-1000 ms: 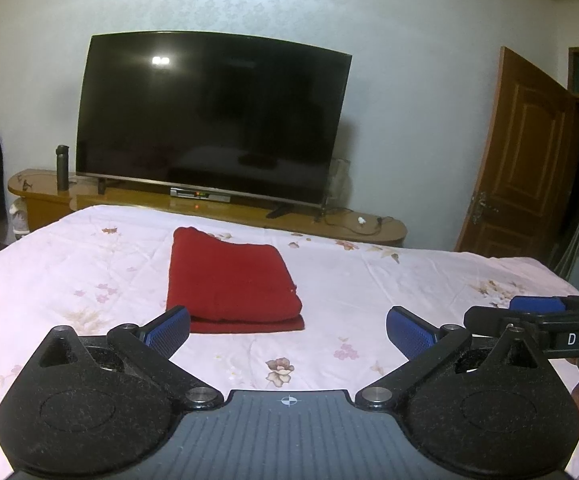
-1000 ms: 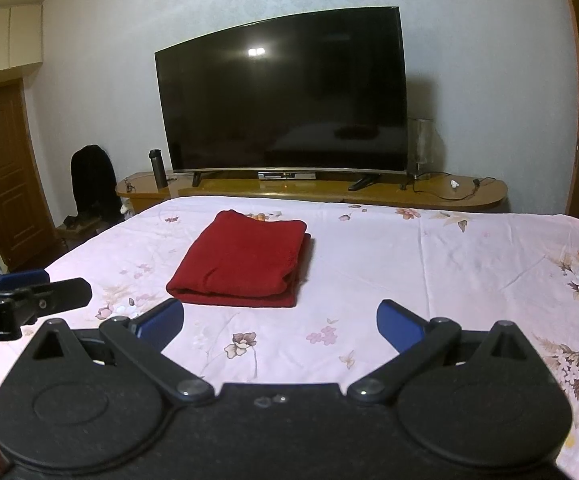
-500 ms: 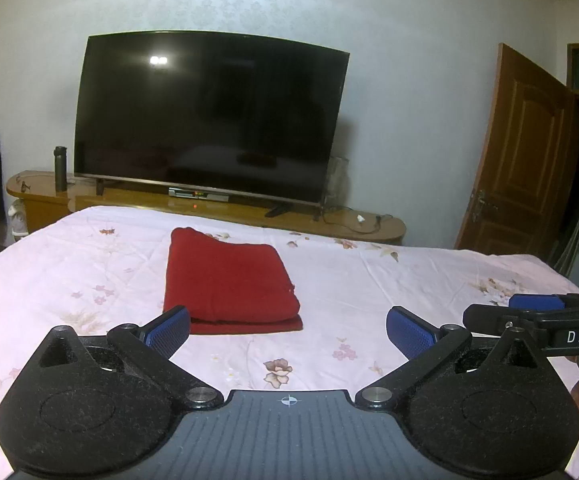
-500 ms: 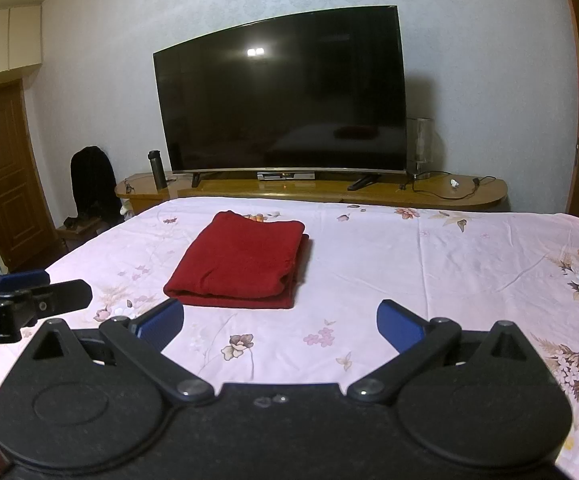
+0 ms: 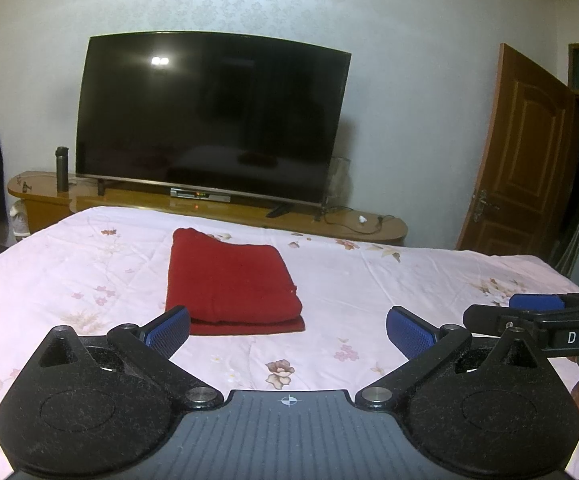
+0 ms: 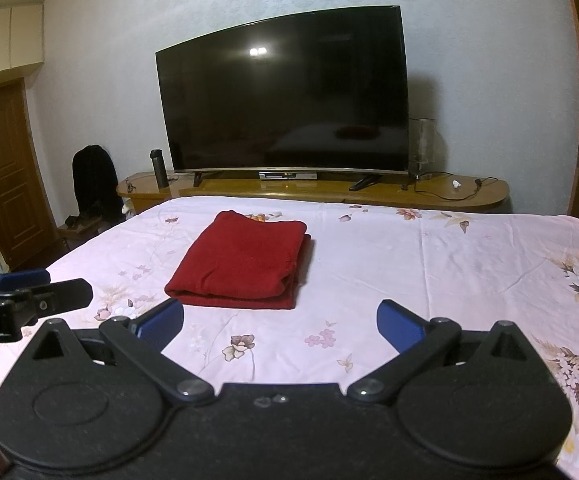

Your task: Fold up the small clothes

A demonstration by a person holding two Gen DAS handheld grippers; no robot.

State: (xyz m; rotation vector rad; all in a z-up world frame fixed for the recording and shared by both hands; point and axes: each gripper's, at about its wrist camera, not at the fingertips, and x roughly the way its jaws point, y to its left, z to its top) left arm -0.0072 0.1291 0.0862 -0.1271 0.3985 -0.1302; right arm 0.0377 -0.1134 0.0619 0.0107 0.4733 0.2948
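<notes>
A red garment (image 5: 231, 280) lies folded into a neat rectangle on the pink floral bedsheet (image 5: 389, 280); it also shows in the right wrist view (image 6: 243, 262). My left gripper (image 5: 288, 332) is open and empty, held above the sheet just short of the garment's near edge. My right gripper (image 6: 280, 323) is open and empty, also a little short of the garment. Each gripper shows at the edge of the other's view, the right one (image 5: 537, 312) and the left one (image 6: 29, 292).
A large black TV (image 5: 209, 120) stands on a wooden console (image 5: 217, 210) past the bed's far edge. A dark flask (image 5: 62, 168) stands on the console. An open wooden door (image 5: 521, 168) is at the right. A black backpack (image 6: 93, 184) sits at the left.
Both grippers have drifted slightly; the garment sits a touch farther left in each view. Jaws stay open and the garment has not moved.
</notes>
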